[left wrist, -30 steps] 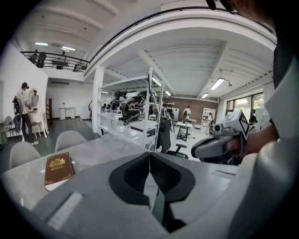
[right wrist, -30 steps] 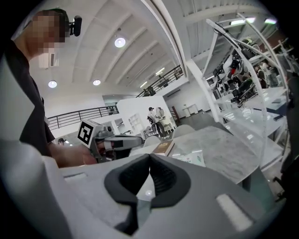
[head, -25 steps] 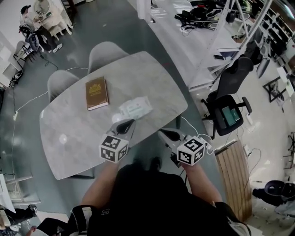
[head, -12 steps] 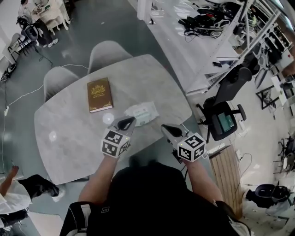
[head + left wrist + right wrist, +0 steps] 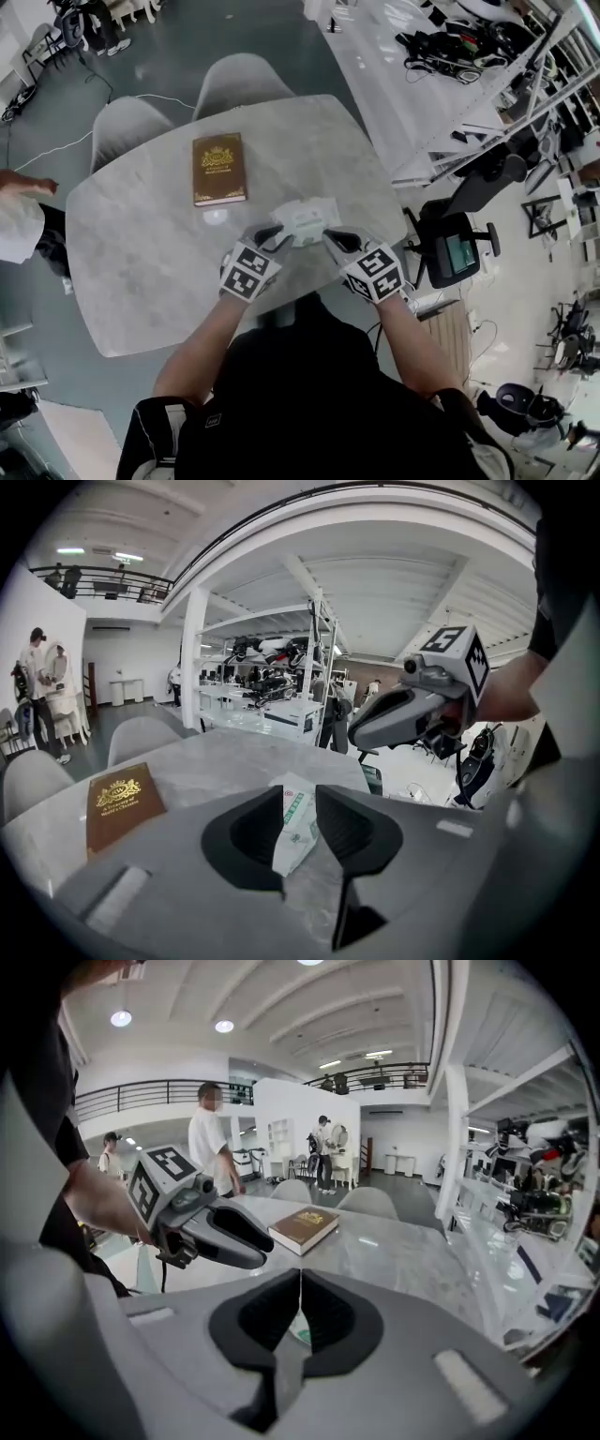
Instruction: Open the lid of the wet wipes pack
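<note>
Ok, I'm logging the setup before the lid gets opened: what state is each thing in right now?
Wet wipes pack: lying flat on the table, no lid seen raised.
Book: closed, lying flat, cover up.
Left claw: open, its jaws have just been opening; the pack shows in the gap, not gripped.
Right claw: shut, nothing between its jaws.

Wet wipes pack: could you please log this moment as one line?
left hand-held gripper: jaws just opening, wet wipes pack seen in gap, ungripped | right hand-held gripper: shut, empty, beside pack | pack flat on table
</note>
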A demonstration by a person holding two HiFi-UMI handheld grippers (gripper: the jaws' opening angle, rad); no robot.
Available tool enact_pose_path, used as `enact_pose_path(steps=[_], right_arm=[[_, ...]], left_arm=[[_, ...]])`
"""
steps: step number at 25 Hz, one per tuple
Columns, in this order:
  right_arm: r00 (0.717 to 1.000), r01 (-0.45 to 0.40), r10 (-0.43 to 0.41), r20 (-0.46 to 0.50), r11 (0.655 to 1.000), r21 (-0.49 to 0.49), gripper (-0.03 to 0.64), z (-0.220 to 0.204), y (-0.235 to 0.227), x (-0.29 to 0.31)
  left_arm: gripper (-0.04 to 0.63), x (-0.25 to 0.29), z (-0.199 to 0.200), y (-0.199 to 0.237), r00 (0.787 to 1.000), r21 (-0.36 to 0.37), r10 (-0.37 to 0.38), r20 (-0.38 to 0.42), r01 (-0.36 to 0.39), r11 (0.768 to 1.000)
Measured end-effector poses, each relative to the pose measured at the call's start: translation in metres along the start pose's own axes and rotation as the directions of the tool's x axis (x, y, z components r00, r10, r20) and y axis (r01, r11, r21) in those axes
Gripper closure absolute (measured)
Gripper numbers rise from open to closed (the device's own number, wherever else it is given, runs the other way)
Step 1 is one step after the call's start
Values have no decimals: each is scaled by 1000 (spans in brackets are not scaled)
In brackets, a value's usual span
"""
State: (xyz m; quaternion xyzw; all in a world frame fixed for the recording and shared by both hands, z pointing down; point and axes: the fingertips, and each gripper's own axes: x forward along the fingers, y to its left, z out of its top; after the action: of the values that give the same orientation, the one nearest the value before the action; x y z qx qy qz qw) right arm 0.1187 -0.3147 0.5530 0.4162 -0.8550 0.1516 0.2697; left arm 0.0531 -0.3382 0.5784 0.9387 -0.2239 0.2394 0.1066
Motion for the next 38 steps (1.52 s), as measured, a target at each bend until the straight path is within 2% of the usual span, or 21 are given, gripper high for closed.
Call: enact_pose_path(steps=[2, 3, 7, 10, 15, 21, 28, 33, 35, 38], right_arm=[[999, -18, 16, -48, 999, -47, 608, -5, -8, 17], [997, -33, 28, -72, 997, -64, 565, -8, -11, 25], [983, -97, 70, -172, 983, -154, 561, -23, -27, 58], [966, -149, 98, -240, 967, -208, 561, -36, -34, 77], [934, -236, 126, -334, 921, -311, 542, -55, -48, 105], [886, -349, 175, -430, 862, -368, 512, -80, -49, 126], [852, -407, 176, -493, 814, -414, 472, -102, -47, 135], [853, -406, 149, -500, 791, -457, 469, -110, -46, 139], [856, -407, 127, -500, 763, -502, 466, -112, -46, 139], [850, -436, 113, -514, 697, -569, 468, -116, -45, 139]], left_arm=[[463, 13, -7, 2, 1000, 0, -6, -21, 6, 1000], [455, 20, -11, 4, 999, 2, -10, -34, 10, 1000], [435, 51, -28, 13, 994, 33, -23, -107, 27, 999], [422, 68, -45, 21, 985, 13, -25, -173, 28, 1000], [417, 89, -59, 33, 977, -2, -22, -213, 22, 1000], [417, 106, -77, 39, 962, 4, -24, -270, 26, 1000], [423, 117, -89, 39, 953, -16, -30, -300, 27, 1000], [423, 119, -92, 41, 962, -43, -35, -272, 24, 999], [423, 118, -91, 42, 965, -52, -33, -260, 20, 998], [425, 118, -91, 42, 970, -60, -22, -242, 8, 998]])
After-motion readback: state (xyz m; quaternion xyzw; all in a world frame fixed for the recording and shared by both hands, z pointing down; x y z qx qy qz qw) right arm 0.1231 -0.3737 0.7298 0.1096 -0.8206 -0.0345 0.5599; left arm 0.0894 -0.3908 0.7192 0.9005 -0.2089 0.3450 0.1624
